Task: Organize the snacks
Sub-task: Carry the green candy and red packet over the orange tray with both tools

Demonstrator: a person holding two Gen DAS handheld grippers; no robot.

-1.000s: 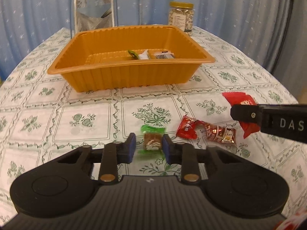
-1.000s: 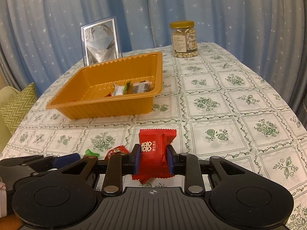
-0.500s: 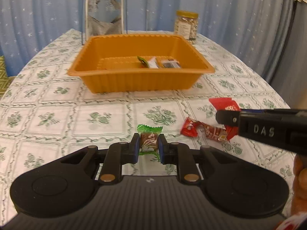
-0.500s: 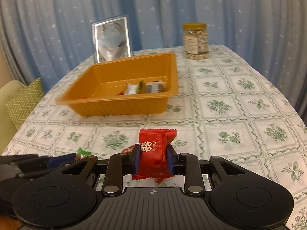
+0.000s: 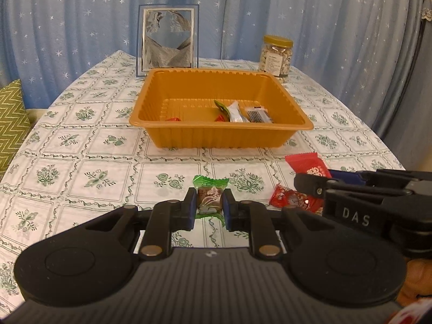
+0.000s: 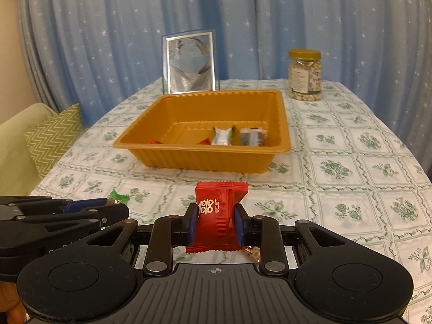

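My left gripper (image 5: 208, 202) is shut on a small green-wrapped candy (image 5: 209, 198), held above the tablecloth. My right gripper (image 6: 216, 222) is shut on a red snack packet (image 6: 219, 213), also lifted off the table. In the left wrist view the right gripper (image 5: 310, 182) reaches in from the right with the red packet (image 5: 306, 163). An orange tray (image 5: 221, 131) stands further back and holds several wrapped snacks (image 5: 236, 112). Two red wrapped candies (image 5: 293, 198) lie on the cloth beneath the right gripper.
A framed picture (image 5: 168, 40) stands behind the tray and a jar of nuts (image 5: 276, 55) at the back right. The table wears a white cloth with green flowers (image 6: 351, 167). A green zigzag cushion (image 6: 54, 137) sits off the table's left side. Blue curtains hang behind.
My left gripper closed on the green candy and lifted it off the cloth. Both grippers rose, the right one still holding the red packet, and the tray now looks further off.
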